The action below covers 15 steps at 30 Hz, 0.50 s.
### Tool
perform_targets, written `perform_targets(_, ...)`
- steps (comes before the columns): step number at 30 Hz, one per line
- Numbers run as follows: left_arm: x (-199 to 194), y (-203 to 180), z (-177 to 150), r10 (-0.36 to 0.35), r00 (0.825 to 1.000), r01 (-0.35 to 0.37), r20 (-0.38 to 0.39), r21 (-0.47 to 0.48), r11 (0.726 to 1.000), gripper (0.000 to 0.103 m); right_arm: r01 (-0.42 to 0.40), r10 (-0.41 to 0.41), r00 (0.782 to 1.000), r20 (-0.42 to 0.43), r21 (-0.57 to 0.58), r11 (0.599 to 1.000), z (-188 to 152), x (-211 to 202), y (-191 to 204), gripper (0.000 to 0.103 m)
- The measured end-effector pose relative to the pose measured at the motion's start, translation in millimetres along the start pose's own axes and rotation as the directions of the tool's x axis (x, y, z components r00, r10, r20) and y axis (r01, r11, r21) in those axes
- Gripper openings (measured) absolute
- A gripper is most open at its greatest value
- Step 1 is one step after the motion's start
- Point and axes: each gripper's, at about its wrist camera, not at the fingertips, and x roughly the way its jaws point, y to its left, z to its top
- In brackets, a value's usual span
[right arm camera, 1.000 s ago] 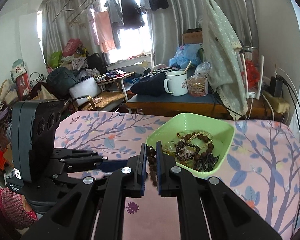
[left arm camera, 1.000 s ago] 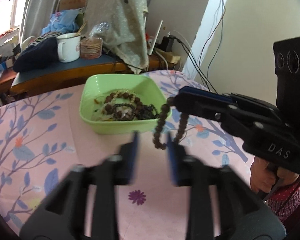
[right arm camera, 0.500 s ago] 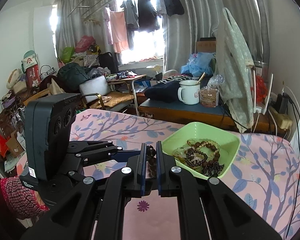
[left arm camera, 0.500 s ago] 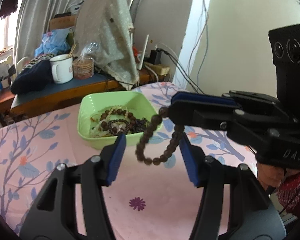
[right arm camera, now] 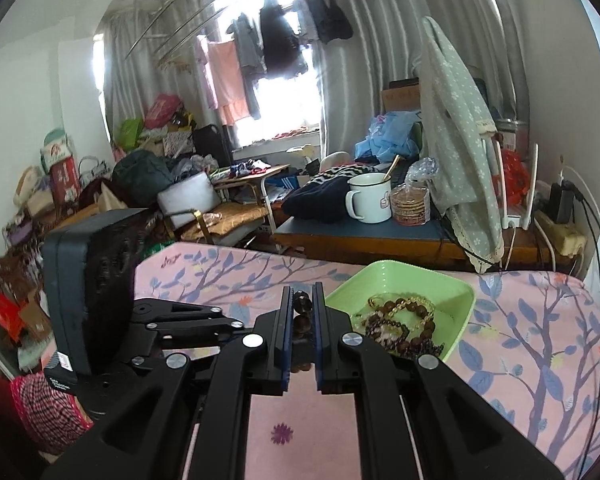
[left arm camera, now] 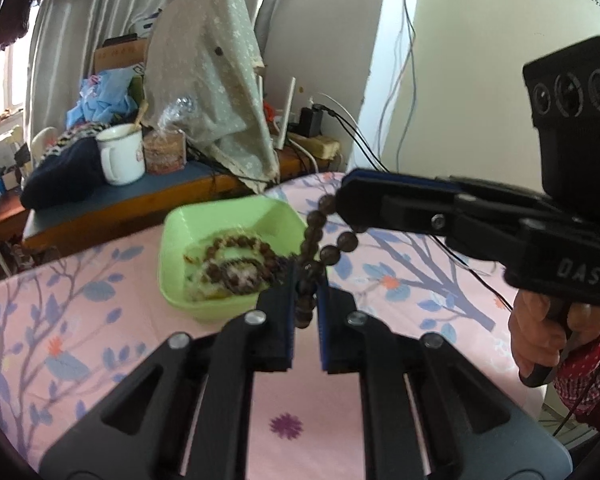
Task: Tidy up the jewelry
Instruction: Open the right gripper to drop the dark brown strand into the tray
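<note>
A brown bead bracelet (left arm camera: 315, 224) hangs in the air between my two grippers, just in front of the green tray (left arm camera: 171, 268). My right gripper (right arm camera: 302, 298) is shut on its top beads (right arm camera: 301, 325) and reaches in from the right in the left wrist view (left arm camera: 345, 200). My left gripper (left arm camera: 305, 282) is closing its jaws on the lower end of the loop, and the blue pads press on the beads. The tray (right arm camera: 465, 300) holds several more bead strings (right arm camera: 400, 322). In the right wrist view the left gripper's tips are hidden under the right fingers.
A pink flowered cloth (left arm camera: 100, 320) covers the table. Behind it, a low bench carries a white mug (left arm camera: 122, 156), a jar and a draped grey cloth (left arm camera: 216, 92). Cables hang at the back right. A hand (left arm camera: 540, 332) grips the right tool's handle.
The left jaws, wide apart before, have come together on the hanging loop of the bracelet. The right gripper stays shut on the beads and has risen a little.
</note>
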Motion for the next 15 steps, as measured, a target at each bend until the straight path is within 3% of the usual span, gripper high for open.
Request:
perform_targets(5,12,22,26,0.035,0.999,-0.035,0.007,-0.008,0.999,0.009,-0.002,0.002,1.000,-0.010,0.058,0.998,16,24,-25,0.000)
perform_targets(9,41,44,35,0.058,0.998,-0.061,-0.039,-0.061,0.996,0.009,0.004,0.002,0.998,-0.058,0.117,0.993,15,60,-49,0.000)
perform_targets(11,65,57,32,0.069,0.993,-0.080,-0.097,-0.111,0.991,0.009,0.012,0.000,0.997,-0.080,0.152,0.988,10,74,-60,0.000)
perform_targets(15,108,81,22,0.026,0.972,-0.090,-0.232,-0.270,0.959,0.025,0.084,-0.050,0.989,-0.141,0.244,0.966,-2,105,-89,0.000)
